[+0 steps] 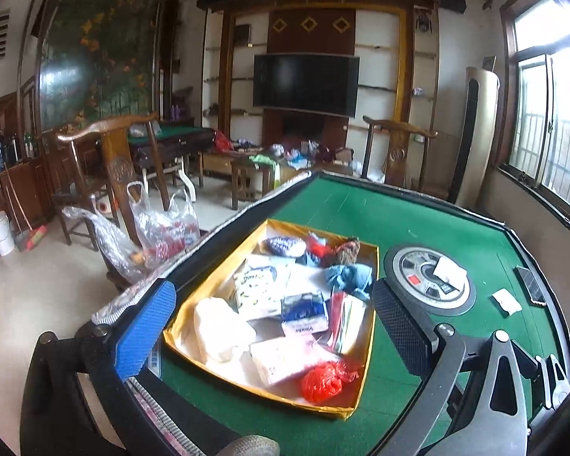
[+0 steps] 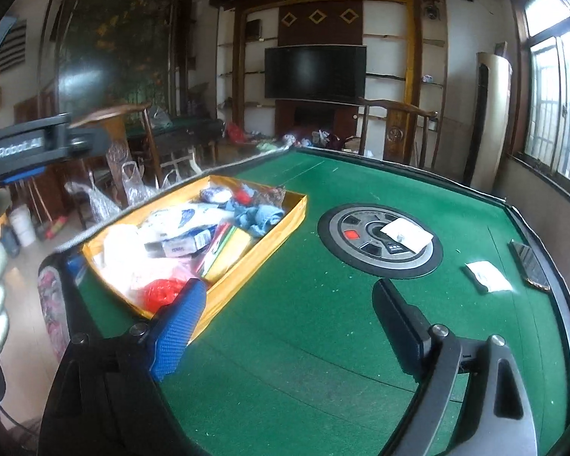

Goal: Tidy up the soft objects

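A yellow-rimmed shallow box (image 1: 364,387) lies on the green table (image 1: 380,212) and holds several soft things: tissue packs (image 1: 304,313), a blue cloth (image 1: 351,277), a red plastic bag (image 1: 323,380), a white bundle (image 1: 218,328). My left gripper (image 1: 273,326) is open and empty, hovering over the box's near end. In the right wrist view the box (image 2: 262,250) is at the left, and my right gripper (image 2: 288,323) is open and empty over bare felt beside it. Two small white packets (image 2: 408,233) (image 2: 488,275) lie on the table to the right.
A round control panel (image 2: 380,245) sits in the table's middle, under one packet. A dark phone (image 2: 530,268) lies near the right edge. Wooden chairs (image 1: 114,174) with plastic bags (image 1: 163,224) stand left of the table. A window is at the right.
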### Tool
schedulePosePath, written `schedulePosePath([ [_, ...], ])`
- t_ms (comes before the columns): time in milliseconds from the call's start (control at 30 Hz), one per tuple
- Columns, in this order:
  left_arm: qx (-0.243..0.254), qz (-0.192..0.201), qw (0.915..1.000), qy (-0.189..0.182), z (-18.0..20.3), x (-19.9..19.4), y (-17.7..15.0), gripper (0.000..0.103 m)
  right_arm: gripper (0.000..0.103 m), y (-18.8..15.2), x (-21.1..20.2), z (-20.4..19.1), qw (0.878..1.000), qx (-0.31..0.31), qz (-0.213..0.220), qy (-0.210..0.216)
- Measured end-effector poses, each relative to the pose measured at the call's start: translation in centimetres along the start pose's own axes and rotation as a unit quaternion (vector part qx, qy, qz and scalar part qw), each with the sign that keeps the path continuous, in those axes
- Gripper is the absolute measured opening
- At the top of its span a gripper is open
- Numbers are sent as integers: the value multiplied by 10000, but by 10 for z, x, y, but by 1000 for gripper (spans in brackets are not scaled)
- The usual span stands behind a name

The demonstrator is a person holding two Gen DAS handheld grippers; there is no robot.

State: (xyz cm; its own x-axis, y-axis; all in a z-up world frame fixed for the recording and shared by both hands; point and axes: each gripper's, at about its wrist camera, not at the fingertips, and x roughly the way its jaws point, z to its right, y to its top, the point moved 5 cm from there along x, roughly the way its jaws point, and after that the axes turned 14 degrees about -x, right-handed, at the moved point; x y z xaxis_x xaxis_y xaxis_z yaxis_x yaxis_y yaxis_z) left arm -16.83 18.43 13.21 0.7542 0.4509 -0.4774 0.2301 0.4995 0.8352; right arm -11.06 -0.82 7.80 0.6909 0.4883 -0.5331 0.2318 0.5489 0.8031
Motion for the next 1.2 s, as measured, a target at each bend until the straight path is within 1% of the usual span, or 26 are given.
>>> schedulePosePath([
  [67, -14, -146, 9999, 50, -4, 3, -6, 103, 86, 3, 5, -7, 9999, -132, -76, 4],
  [133, 34, -282, 9994, 211, -7, 11, -12, 103, 86, 6, 8, -12, 9997, -206, -130, 51],
  [233, 53, -351, 9987, 360, -14, 19, -18, 103, 86, 10, 16, -20, 9993, -269, -224, 138],
  [467, 67, -531, 9976, 441, -30, 37, -27, 103, 86, 19, 30, -43, 9973, -611, -406, 79],
  [667, -66, -703, 9963, 481, -48, 51, -28, 103, 86, 27, 40, -55, 9953, -814, -527, 75],
  [967, -159, -781, 9954, 525, -63, 65, -30, 103, 86, 30, 51, -65, 9937, -869, -686, 153],
  [1200, -138, -705, 9959, 557, -67, 62, -27, 103, 86, 32, 52, -68, 9932, -892, -717, 198],
])
